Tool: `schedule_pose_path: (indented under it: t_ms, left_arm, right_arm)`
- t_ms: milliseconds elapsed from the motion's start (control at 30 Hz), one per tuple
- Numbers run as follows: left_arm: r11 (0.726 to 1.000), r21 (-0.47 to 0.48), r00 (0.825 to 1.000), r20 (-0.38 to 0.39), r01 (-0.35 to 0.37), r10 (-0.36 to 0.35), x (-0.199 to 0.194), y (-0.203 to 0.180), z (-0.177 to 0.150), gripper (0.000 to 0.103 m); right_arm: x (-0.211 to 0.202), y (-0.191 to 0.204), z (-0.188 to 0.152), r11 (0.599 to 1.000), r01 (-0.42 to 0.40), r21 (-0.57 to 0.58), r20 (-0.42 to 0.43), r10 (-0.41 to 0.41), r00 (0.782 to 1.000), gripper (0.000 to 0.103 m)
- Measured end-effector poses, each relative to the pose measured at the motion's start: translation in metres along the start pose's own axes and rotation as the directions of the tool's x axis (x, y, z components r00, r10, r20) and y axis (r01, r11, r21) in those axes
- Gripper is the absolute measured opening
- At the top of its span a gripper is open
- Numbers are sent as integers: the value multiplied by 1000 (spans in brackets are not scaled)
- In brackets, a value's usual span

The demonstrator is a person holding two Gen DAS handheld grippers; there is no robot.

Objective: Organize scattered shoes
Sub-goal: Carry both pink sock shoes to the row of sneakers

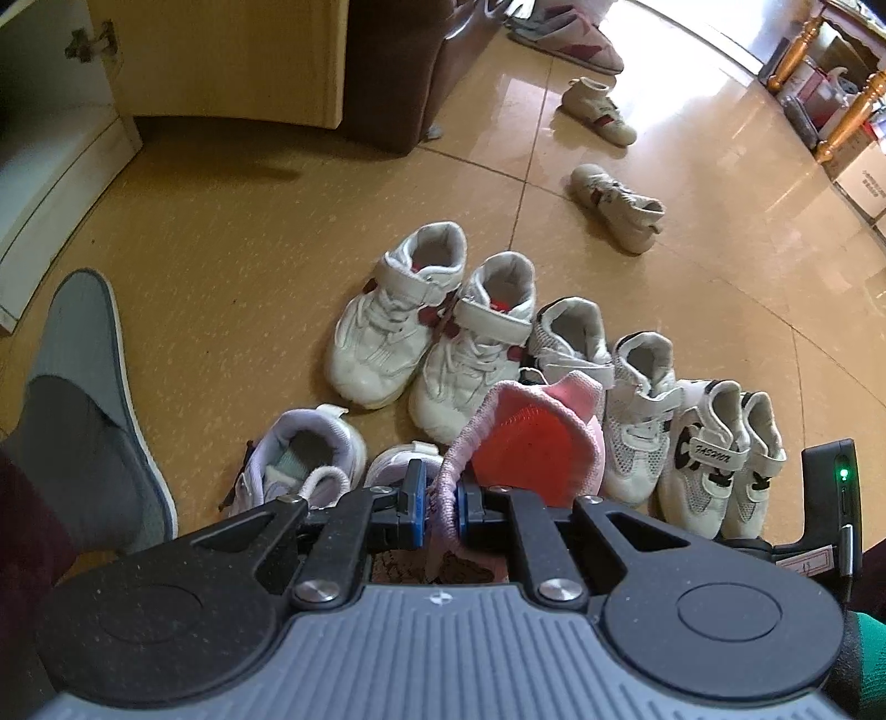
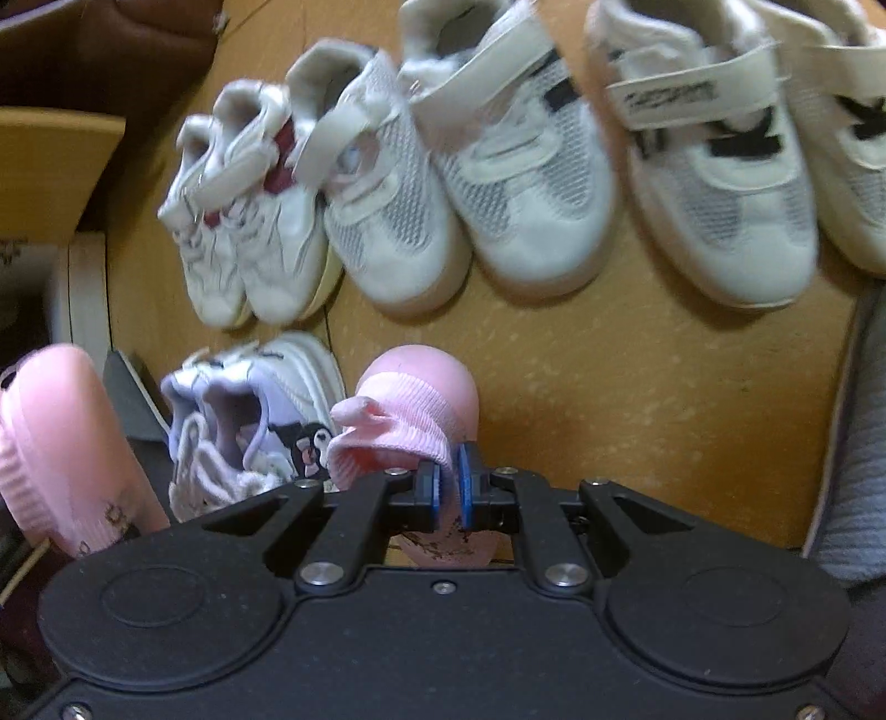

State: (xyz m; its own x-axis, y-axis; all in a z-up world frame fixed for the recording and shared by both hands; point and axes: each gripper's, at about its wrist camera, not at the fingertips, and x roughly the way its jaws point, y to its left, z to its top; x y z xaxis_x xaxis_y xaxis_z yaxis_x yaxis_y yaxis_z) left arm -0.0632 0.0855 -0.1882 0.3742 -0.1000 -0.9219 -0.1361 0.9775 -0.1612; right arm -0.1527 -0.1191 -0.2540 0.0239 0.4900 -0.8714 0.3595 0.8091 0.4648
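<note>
In the left wrist view my left gripper [image 1: 442, 498] is shut on the knit collar of a pink shoe [image 1: 531, 432], whose orange-red insole faces the camera. In the right wrist view my right gripper [image 2: 448, 490] is shut on the collar of the matching pink shoe [image 2: 412, 404], toe pointing away just above the floor. The first pink shoe [image 2: 61, 443] shows at that view's left edge. A lavender pair [image 2: 249, 421] sits between the two. Behind them stands a row of white sneakers [image 1: 476, 354] [image 2: 520, 183]. Two beige shoes [image 1: 614, 207] [image 1: 598, 111] lie scattered farther off.
A person's foot in a grey slipper [image 1: 94, 399] stands at the left. A cabinet door [image 1: 232, 55] and a brown sofa [image 1: 398, 72] close the far side. Wooden legs [image 1: 847, 116] and boxes sit at the right. More slippers [image 1: 565, 39] lie at the top.
</note>
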Motion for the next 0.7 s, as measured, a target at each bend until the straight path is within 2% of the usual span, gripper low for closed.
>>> schedule_pose_path:
  t_ms: [300,367,433,533,700]
  left_arm:
    - [1000,-16,1000,-24,-4,3,11,4,-2,10]
    - [1000,-27,1000,-28,2,-2,12,4,-2,10]
    - [999,-46,999,-31,11,-13,14,5,-1,10]
    - [997,-69,999,-41,21,-24,18,2,0,10]
    - [994,-85,995,-73,64,-71,26,-19,-6,10]
  right_arm:
    - [16,3,0,1000,-17,17,-33,17,999,9]
    - [18,3,2,999,-42,32,-46,43,998,15]
    - [17,4,5,998,-49,34,-49,51,997,34]
    - [4,8,11,998,-62,26,-36,63,997,45]
    - [-44,8,28,997,-70,26,45,69,997,45]
